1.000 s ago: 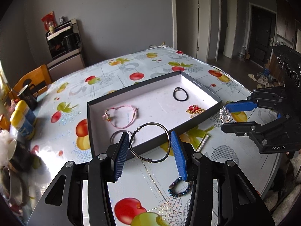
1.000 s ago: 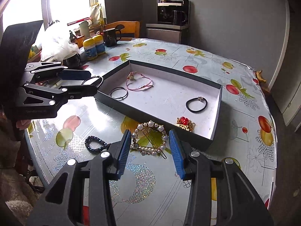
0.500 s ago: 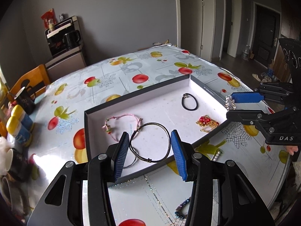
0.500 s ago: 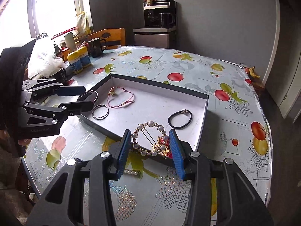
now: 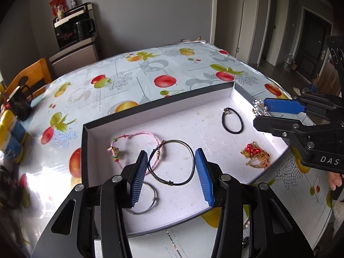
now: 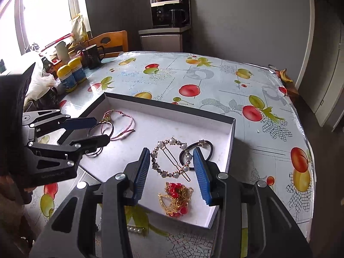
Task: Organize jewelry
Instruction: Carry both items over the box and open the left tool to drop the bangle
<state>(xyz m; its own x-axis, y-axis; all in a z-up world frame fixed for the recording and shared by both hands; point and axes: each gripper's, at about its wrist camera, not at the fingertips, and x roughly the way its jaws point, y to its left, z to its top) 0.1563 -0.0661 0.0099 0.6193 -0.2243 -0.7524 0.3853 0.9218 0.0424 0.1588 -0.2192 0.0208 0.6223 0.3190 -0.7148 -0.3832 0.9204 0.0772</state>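
Note:
A shallow dark tray point(image 5: 159, 108) with a white floor lies on the fruit-print table. My left gripper point(image 5: 171, 157) hangs over the tray's near left part, shut on a dark wire bangle point(image 5: 169, 183) that spans its blue pads. My right gripper point(image 6: 171, 151) is over the tray's right part, shut on a round pearl hair clip point(image 6: 172, 141). On the tray floor lie a pink cord bracelet point(image 5: 139, 133), a thin silver bangle point(image 5: 153, 195), a black hair tie point(image 5: 234, 132) and a red-and-gold brooch point(image 5: 255, 154). The right gripper point(image 5: 259, 115) also shows at the tray's right rim.
A pearl bar clip point(image 6: 134, 229) lies on the table in front of the tray. Two yellow-lidded bottles point(image 6: 71, 77), a black mug point(image 6: 92, 56) and clutter crowd the table's left end. A wooden chair point(image 6: 111, 40) and a coffee machine point(image 6: 169, 10) stand behind.
Both grippers have moved forward from in front of the tray to above its floor, carrying the wire bangle and the pearl clip with them. Jaw widths look the same.

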